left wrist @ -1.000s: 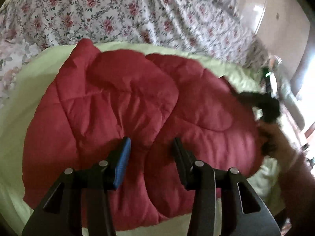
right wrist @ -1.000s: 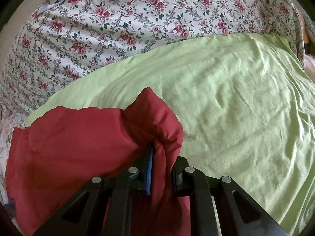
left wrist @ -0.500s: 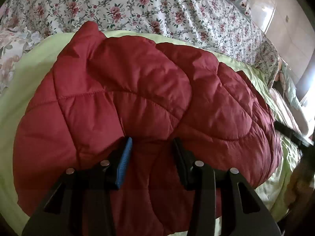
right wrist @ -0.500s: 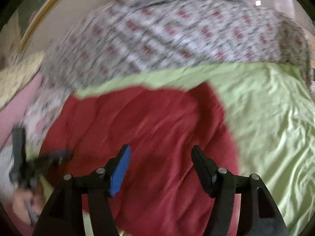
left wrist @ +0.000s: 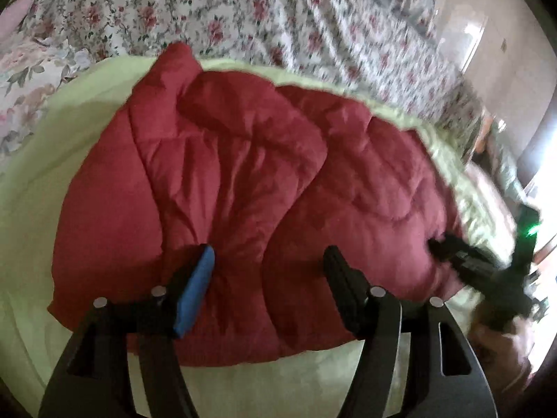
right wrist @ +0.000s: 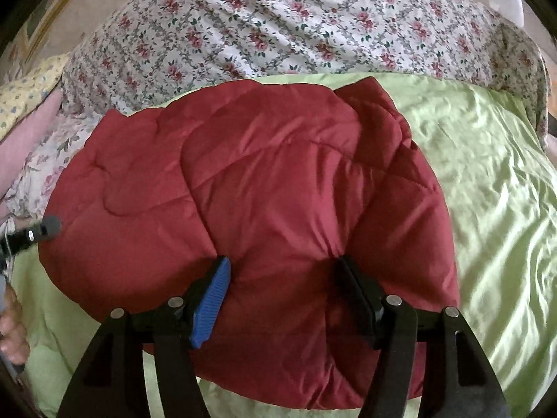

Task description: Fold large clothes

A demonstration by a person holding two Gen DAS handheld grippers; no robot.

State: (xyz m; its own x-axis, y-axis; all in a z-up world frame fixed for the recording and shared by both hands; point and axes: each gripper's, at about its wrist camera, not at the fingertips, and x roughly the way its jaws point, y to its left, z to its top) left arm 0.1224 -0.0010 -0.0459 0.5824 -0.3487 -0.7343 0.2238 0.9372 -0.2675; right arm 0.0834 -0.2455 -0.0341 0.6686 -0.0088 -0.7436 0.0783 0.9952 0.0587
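Observation:
A red quilted puffy garment (left wrist: 243,191) lies folded in a rounded heap on a light green sheet (left wrist: 31,188). My left gripper (left wrist: 268,256) is open above its near edge and holds nothing. In the right wrist view the same red garment (right wrist: 264,181) fills the middle, and my right gripper (right wrist: 283,266) is open with both fingertips pressed into its near part, holding nothing. The right gripper also shows in the left wrist view (left wrist: 487,271), blurred, at the garment's right edge. The left gripper shows at the left edge of the right wrist view (right wrist: 31,235).
A floral bedspread (right wrist: 296,28) covers the bed behind the green sheet (right wrist: 487,181). A pink and yellow pillow (right wrist: 24,111) lies at the far left. A bright wall and doorway (left wrist: 497,45) stand beyond the bed at the right.
My right gripper let go of the red fabric, opened, and swung over to sit above the folded garment. My left gripper opened wider and pulled back slightly.

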